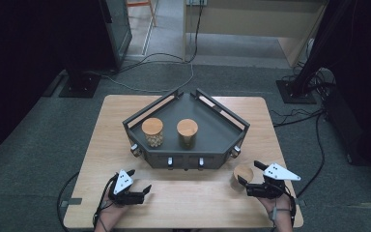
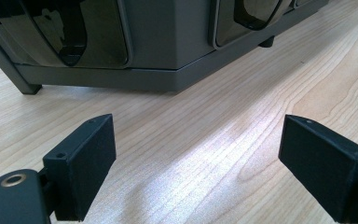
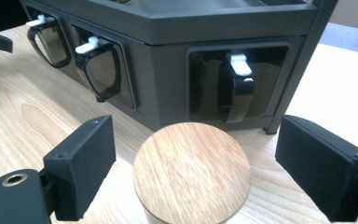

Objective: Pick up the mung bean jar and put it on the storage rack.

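Note:
A jar with a round wooden lid (image 1: 244, 172) (image 3: 192, 175) stands on the table just in front of the dark grey corner rack (image 1: 222, 126), at its right end. My right gripper (image 1: 248, 173) (image 3: 193, 161) is open with the jar between its jaws, a gap showing on each side of the lid. My left gripper (image 1: 140, 180) (image 2: 196, 154) is open over bare wood near the table's front left, with nothing between its jaws. On the rack stand two more wooden-lidded jars, one with pale contents (image 1: 152, 132) and one darker (image 1: 187, 133).
The rack's front wall (image 3: 168, 70) carries glossy dark cups with white tabs (image 3: 235, 84) (image 3: 98, 60). The wooden table (image 1: 183, 198) ends just behind my hands. Cables (image 1: 164, 63) and stand bases lie on the grey floor beyond.

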Demonstrator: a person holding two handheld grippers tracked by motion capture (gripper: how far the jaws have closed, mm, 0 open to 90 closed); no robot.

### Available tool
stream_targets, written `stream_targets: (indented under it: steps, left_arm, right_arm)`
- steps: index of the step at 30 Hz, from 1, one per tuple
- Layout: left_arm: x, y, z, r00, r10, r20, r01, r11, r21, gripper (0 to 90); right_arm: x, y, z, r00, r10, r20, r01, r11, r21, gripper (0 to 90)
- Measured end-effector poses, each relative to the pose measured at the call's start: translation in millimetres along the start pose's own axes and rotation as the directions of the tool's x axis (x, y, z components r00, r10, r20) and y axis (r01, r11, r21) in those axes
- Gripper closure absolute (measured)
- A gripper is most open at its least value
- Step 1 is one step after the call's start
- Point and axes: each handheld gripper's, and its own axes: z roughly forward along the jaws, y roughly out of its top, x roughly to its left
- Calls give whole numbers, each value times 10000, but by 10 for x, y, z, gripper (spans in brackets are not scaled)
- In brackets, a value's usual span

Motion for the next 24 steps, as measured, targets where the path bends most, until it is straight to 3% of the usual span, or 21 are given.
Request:
stream_targets:
  steps: [24]
  left_arm:
    - [-7, 6, -2, 10000, 18, -39, -18, 10000, 55, 108]
  right_arm:
    - [-31, -119, 125, 9992, 315, -242, -303, 9983, 499, 69]
